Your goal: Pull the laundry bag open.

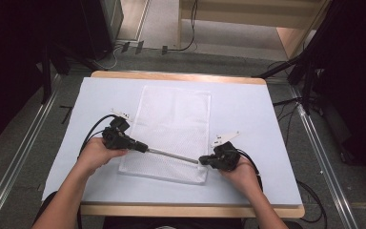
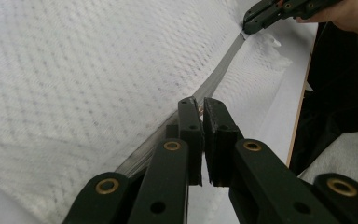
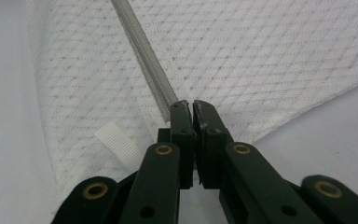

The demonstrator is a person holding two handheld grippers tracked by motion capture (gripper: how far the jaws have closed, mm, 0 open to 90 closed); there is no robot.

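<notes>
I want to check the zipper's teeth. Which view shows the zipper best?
The right gripper view: the zipper runs close and sharp, teeth visible, up from the right gripper. The left gripper view shows it blurred; the high view shows a thin grey line across the mesh bag.

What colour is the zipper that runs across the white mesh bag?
The zipper is grey, against the white mesh bag. The right gripper view shows it best.

One white mesh bag (image 1: 171, 129) with one grey zipper strip (image 1: 171, 155), one tabletop (image 1: 248, 105), two grippers.
</notes>
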